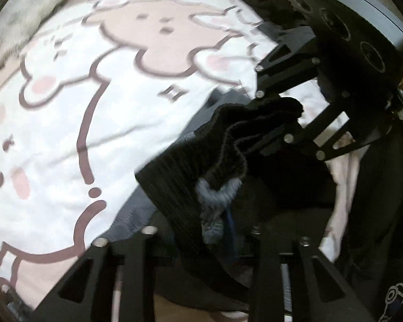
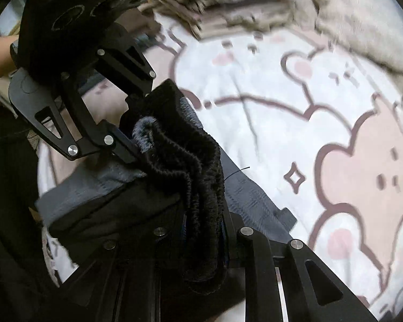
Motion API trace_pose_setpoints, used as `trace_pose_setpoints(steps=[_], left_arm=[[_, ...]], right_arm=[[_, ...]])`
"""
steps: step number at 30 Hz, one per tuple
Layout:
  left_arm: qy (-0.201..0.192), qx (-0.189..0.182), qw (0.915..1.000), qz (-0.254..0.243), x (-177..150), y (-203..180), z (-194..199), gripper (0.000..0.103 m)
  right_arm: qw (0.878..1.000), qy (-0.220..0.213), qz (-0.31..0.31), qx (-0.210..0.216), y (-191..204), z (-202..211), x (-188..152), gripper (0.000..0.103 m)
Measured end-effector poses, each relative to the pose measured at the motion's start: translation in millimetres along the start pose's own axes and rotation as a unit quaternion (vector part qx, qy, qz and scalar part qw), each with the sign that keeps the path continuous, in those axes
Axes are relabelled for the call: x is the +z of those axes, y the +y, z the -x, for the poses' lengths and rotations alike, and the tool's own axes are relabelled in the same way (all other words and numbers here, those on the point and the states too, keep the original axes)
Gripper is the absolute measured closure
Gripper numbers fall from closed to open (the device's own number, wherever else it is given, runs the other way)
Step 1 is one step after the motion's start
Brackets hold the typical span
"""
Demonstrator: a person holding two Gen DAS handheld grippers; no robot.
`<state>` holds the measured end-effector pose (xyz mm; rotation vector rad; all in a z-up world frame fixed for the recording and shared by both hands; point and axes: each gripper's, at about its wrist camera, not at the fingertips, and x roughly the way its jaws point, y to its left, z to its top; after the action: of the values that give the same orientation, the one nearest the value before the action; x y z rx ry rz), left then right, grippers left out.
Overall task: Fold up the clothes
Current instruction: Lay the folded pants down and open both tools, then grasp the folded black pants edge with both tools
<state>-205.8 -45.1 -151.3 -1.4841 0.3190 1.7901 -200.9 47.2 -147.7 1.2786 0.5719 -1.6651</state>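
The dark knitted garment [image 2: 190, 166] is held bunched above the cartoon-print bedsheet [image 2: 268, 139], clamped by the closed left gripper [image 2: 137, 123] and right gripper [image 1: 279, 118], so the ribbed edge could be dragged free if the grips are pulled apart

home, bedrm | cartoon-bear bedsheet [image 1: 53, 139] | fluffy blanket [image 2: 362, 21]

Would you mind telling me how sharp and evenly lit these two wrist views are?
Left wrist view: the cartoon bedsheet is smeared by motion blur, the dark garment nearly black, with fisheye curving at the edges. Right wrist view: the fluffy blanket along the top is streaked, while the garment's ribbed cuff stays fairly crisp; both corners are vignetted.
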Motion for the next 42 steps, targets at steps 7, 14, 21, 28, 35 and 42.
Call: trace_pose_setpoints(steps=[7,14,21,28,35,42], left_arm=[[-0.023,0.025,0.9981,0.051,-23.6,21.5,15.3,0.045],[-0.075,0.013,0.9905,0.115,-70.5,-15.8,72.8,0.040],[-0.094,-0.056,0.9796,0.169,-119.6,-90.4,75.5,0.029],[-0.068,-0.035,0.9822,0.172,-140.5,-125.6,27.6,0.029],[-0.067,-0.031,0.9758,0.206,-140.3,-113.2,11.8,0.070],[-0.055,-0.003,0.9744,0.218,-158.9,-87.1,33.1,0.084]], right_arm=[[0.996,0.013,-0.090,0.006,-27.3,-23.5,-6.5,0.055],[0.981,-0.057,-0.177,-0.053,-36.0,54.3,-53.3,0.034],[0.979,-0.082,-0.180,-0.043,18.3,107.7,-140.7,0.035],[0.990,-0.040,-0.138,0.013,80.5,69.3,-177.0,0.049],[0.987,-0.026,-0.160,0.010,78.0,32.4,-176.9,0.067],[0.988,0.003,-0.153,-0.023,76.4,21.8,-173.7,0.093]])
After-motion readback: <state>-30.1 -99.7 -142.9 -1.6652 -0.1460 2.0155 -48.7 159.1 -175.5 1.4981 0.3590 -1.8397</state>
